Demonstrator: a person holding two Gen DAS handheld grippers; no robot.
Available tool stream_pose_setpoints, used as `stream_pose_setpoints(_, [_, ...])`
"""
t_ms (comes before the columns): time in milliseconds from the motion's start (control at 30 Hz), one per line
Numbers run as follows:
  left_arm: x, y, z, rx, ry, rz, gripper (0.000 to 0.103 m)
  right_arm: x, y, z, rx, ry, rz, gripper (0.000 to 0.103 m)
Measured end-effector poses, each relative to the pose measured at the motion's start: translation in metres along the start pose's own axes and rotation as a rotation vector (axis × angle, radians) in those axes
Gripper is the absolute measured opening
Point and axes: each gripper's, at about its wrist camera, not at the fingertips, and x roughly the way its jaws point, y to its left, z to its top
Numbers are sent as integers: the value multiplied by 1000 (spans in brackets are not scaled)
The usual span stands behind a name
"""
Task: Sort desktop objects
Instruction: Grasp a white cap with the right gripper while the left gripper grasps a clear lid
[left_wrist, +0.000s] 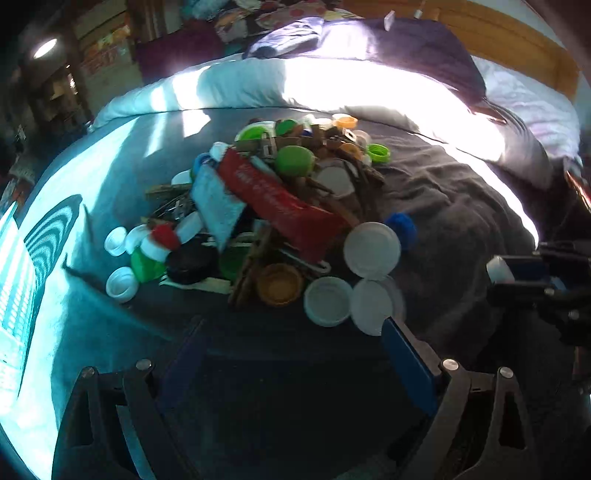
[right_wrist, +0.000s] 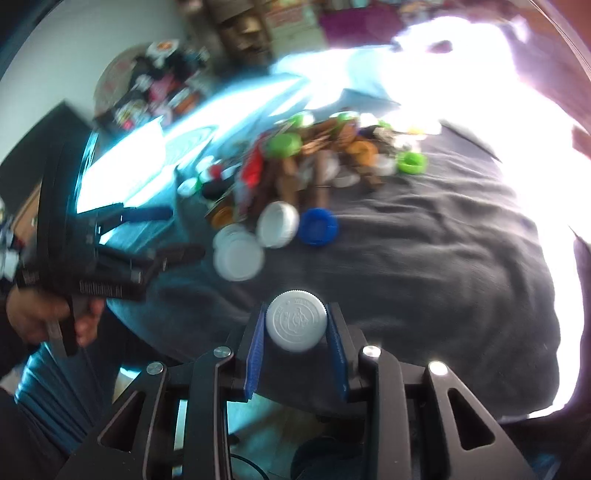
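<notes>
White ribbed cap (right_wrist: 296, 320) pinched between right claw (right_wrist: 296, 328) pads, left claw (left_wrist: 291, 354) spread wide, empty

The right gripper (right_wrist: 296, 325) points downward, its two blue pads (right_wrist: 255, 354) pressed on either side of a white cap (right_wrist: 296, 319). To its left, a bare hand (right_wrist: 44, 314) grips the handle of the left gripper (left_wrist: 291, 354), whose jaws stand wide apart with nothing between them.

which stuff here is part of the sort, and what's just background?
Job:
white cap, gripped by right gripper
pile of caps and clothespins
blue cap
red packet
left gripper, open

Lying about:
dark blanket
purple cushion
cardboard boxes
</notes>
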Motion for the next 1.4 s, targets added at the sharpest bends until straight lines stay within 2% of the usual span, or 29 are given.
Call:
stream_pose_setpoints(100, [9, -22, 4, 56, -8, -4, 95, -4, -17, -6, 62, -6, 0, 31])
stream_pose_setpoints(333, [33, -28, 4, 37, 23, 27, 95, -9, -29, -5, 63, -20, 17, 31])
stream_pose_setpoints(467, [37, -26, 5, 24, 29, 10, 93, -9, -35, -8, 77, -24, 32, 32])
stream_pose_setpoints(533, [36, -26, 5, 16, 27, -34, 81, -9, -35, -7, 74, -25, 30, 32])
stream_pose_setpoints(567, [36, -25, 5, 3, 33, -76, 68, -9, -35, -7, 72, -28, 27, 32])
stream_pose_setpoints(633, [31, -24, 8, -9, 33, -95, 49, -11, -35, -6, 72, -34, 20, 31])
stream_pose_setpoints(700, [24, -25, 13, -18, 28, -109, 42, -13, -35, -4, 73, -45, 11, 31])
stream_pose_setpoints(967, [-23, -15, 32, -10, -62, -82, 42, -28, -18, 15, 25, -99, -63, 31])
stream_pose_setpoints(1033, [-22, -6, 27, -21, -51, -72, 42, -29, -15, 18, 18, -107, -71, 31])
stream_pose_setpoints(1100, [-15, 7, 18, -37, -39, -10, 42, -26, -16, 18, 22, -105, -84, 31])
stream_pose_setpoints(1133, [-14, 14, 13, -65, -27, -8, 42, -25, -18, 16, 32, -104, -81, 31])
stream_pose_setpoints(1200, [-17, 21, 2, -89, -24, -37, 45, -27, -20, 12, 52, -106, -80, 32])
stream_pose_setpoints(1267, [-18, 16, -10, -53, -15, -47, 51, -28, -22, 6, 68, -104, -77, 32])
stream_pose_setpoints(1400, [-11, 8, -24, -47, 6, -66, 52, -24, -27, -6, 100, -78, -64, 32])
